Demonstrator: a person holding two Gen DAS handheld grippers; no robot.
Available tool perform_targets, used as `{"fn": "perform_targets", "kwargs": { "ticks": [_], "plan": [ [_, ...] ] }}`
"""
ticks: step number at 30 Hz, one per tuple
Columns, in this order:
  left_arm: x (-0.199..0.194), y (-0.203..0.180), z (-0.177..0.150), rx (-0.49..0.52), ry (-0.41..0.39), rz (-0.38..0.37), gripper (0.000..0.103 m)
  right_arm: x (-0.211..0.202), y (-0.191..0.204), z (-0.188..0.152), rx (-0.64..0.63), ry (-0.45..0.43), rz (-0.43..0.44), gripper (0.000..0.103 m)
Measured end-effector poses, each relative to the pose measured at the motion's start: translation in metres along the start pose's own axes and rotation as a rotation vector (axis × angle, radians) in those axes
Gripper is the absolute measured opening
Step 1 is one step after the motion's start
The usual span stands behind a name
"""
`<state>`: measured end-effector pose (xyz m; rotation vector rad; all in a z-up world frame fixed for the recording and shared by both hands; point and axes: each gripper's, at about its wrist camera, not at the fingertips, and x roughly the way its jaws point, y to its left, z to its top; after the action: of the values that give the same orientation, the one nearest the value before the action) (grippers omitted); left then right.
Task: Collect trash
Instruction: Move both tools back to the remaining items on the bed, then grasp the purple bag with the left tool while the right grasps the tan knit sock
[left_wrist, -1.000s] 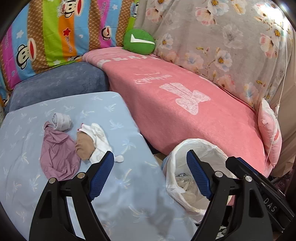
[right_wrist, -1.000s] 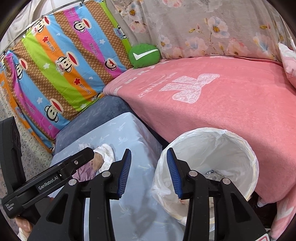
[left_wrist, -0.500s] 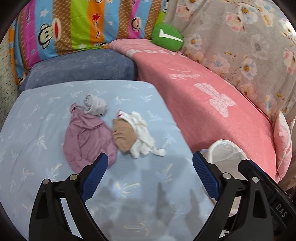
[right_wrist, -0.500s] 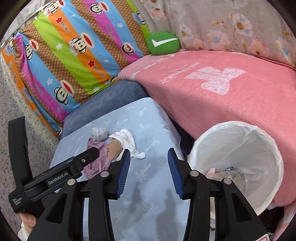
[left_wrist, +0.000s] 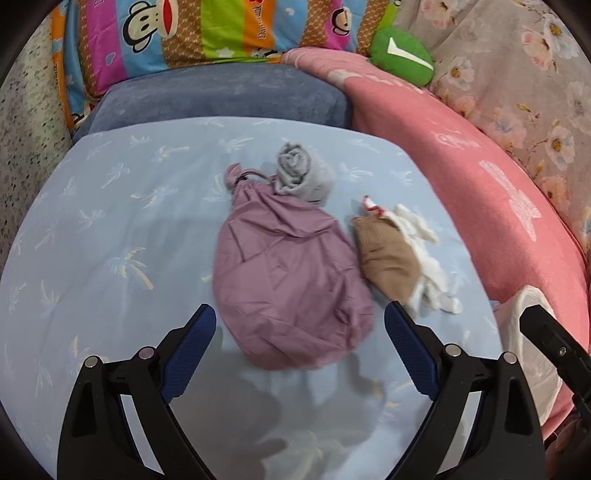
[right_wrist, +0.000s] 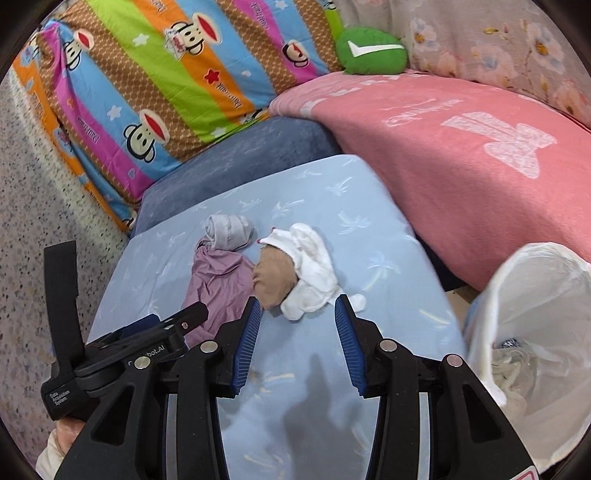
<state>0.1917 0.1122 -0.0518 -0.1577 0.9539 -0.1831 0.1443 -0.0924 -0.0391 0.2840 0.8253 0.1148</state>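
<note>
**Four cloth pieces waiting on the tabletop, bin already holding some trash**

Left wrist view: the left tongs (left_wrist: 297, 349) are hanging wide open over the light blue tabletop (left_wrist: 110, 229), gripping nothing; their jaws have just been opening, and only the near end of the purple pouch (left_wrist: 288, 280) is lying between the tips, with no pad pressing on it. Four pieces are lying there: one purple pouch, one grey roll (left_wrist: 303, 175) touching its drawstring end, one tan cloth (left_wrist: 388, 266) just beside it, and one white cloth (left_wrist: 424, 251) against the tan one. None of these is being lifted, so the collecting is looking only partly done.

Right wrist view: the right tongs (right_wrist: 297, 345) are sitting partly open and empty, pointing at the white cloth (right_wrist: 312, 273) and tan cloth (right_wrist: 275, 277). One bin (right_wrist: 535, 295), lined with a white bag, is standing beside the tabletop on the right, well apart from the pile, and some crumpled scraps are already lying inside it. The same four pieces are showing here, all still to be binned. Two tongs are showing, both free.
</note>
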Motion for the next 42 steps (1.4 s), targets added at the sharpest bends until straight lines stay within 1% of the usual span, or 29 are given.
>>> {"fn": "perform_targets", "kwargs": {
  "ticks": [3, 8, 11, 12, 14, 16, 17, 19, 20, 21, 22, 23, 24, 25, 26, 27, 28, 31, 37, 42],
  "plan": [
    [0.012, 0.009, 0.004, 0.000, 0.018, 0.016, 0.088, 0.021, 0.012, 0.004, -0.020, 0.025, 0.000, 0.042],
    [0.028, 0.012, 0.008, 0.028, 0.035, 0.039, 0.087, 0.053, 0.028, 0.012, -0.042, 0.052, -0.001, 0.042],
    [0.039, 0.014, 0.010, 0.029, 0.062, 0.030, 0.080, 0.070, 0.032, 0.017, -0.039, 0.062, -0.003, 0.042],
    [0.042, 0.015, 0.010, 0.027, 0.070, 0.026, 0.075, 0.075, 0.033, 0.019, -0.032, 0.063, -0.004, 0.042],
    [0.042, 0.014, 0.012, 0.035, 0.058, 0.034, 0.073, 0.085, 0.033, 0.021, -0.024, 0.069, -0.010, 0.042],
    [0.043, 0.013, 0.013, 0.044, 0.052, 0.034, 0.066, 0.093, 0.032, 0.021, -0.024, 0.077, -0.018, 0.042],
    [0.043, 0.013, 0.013, 0.049, 0.049, 0.034, 0.064, 0.098, 0.033, 0.022, -0.025, 0.082, -0.024, 0.042],
    [0.044, 0.013, 0.014, 0.057, 0.044, 0.035, 0.054, 0.107, 0.032, 0.021, -0.026, 0.095, -0.032, 0.042],
    [0.044, 0.013, 0.015, 0.061, 0.044, 0.034, 0.051, 0.112, 0.032, 0.020, -0.024, 0.103, -0.036, 0.042],
    [0.044, 0.013, 0.015, 0.064, 0.045, 0.028, 0.043, 0.116, 0.031, 0.018, -0.021, 0.113, -0.039, 0.042],
    [0.046, 0.013, 0.017, 0.067, 0.048, 0.018, 0.033, 0.120, 0.030, 0.016, -0.018, 0.122, -0.041, 0.037],
    [0.046, 0.013, 0.017, 0.070, 0.053, 0.005, 0.028, 0.124, 0.029, 0.014, -0.013, 0.133, -0.042, 0.034],
    [0.046, 0.013, 0.018, 0.070, 0.057, -0.004, 0.021, 0.126, 0.028, 0.010, -0.009, 0.141, -0.042, 0.027],
    [0.047, 0.014, 0.018, 0.069, 0.062, -0.017, 0.012, 0.127, 0.028, 0.008, -0.005, 0.145, -0.042, 0.025],
    [0.047, 0.014, 0.019, 0.065, 0.066, -0.025, 0.010, 0.126, 0.028, 0.006, -0.003, 0.139, -0.043, 0.024],
    [0.046, 0.016, 0.018, 0.058, 0.069, -0.037, 0.008, 0.125, 0.029, 0.005, -0.004, 0.138, -0.042, 0.021],
    [0.044, 0.017, 0.018, 0.050, 0.068, -0.045, 0.007, 0.124, 0.029, 0.005, -0.004, 0.139, -0.037, 0.018],
    [0.034, 0.020, 0.018, 0.030, 0.054, -0.060, 0.005, 0.115, 0.032, 0.004, -0.002, 0.137, -0.015, 0.015],
    [0.002, 0.021, 0.022, 0.009, -0.005, -0.080, 0.004, 0.086, 0.046, 0.003, -0.014, 0.104, 0.039, 0.015],
    [-0.023, 0.018, 0.026, -0.001, -0.056, -0.092, 0.004, 0.052, 0.059, 0.006, -0.027, 0.054, 0.078, 0.015]
  ]
}}
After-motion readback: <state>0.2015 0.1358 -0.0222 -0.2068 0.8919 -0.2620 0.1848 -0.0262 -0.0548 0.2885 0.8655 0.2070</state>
